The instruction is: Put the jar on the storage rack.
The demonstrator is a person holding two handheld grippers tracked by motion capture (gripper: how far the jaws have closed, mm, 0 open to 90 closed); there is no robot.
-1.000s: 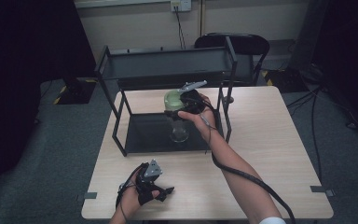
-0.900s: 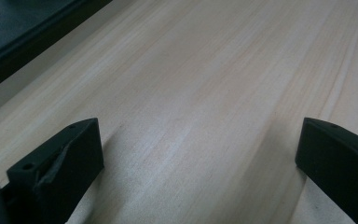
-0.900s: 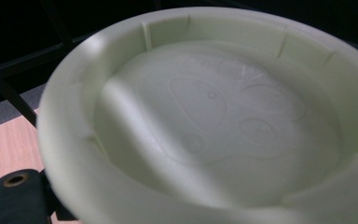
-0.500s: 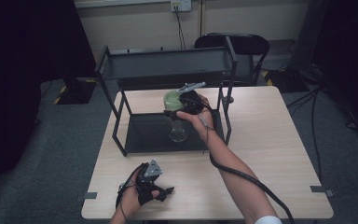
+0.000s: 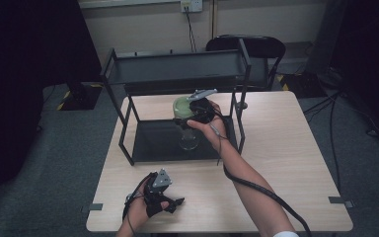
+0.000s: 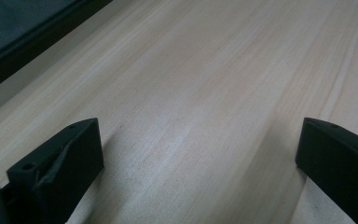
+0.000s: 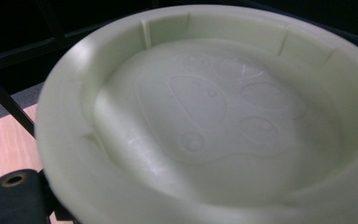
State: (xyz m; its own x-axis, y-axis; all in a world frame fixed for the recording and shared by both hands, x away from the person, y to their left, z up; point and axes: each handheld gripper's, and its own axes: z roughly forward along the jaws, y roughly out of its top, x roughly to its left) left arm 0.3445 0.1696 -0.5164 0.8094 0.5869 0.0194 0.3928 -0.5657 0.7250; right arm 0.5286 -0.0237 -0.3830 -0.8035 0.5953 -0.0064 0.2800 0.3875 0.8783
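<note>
Bowl (image 5: 182, 106), pale green, sits clamped at its rim in my right gripper (image 5: 193, 118) fingers, above the glass (image 5: 188, 139) on the rack (image 5: 177, 143) tray. Risk: rim slips, bowl strikes glass. Left gripper (image 5: 170, 203) fingers apart, on tabletop (image 5: 286, 163).

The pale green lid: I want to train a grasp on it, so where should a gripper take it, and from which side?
Probably best by the raised outer rim of the pale green lid, one jaw inside the rim's wall and one outside. The right gripper holds it about that way, coming from the person's side at the rack. The recessed middle with the paw print looks too flat to pinch.
</note>
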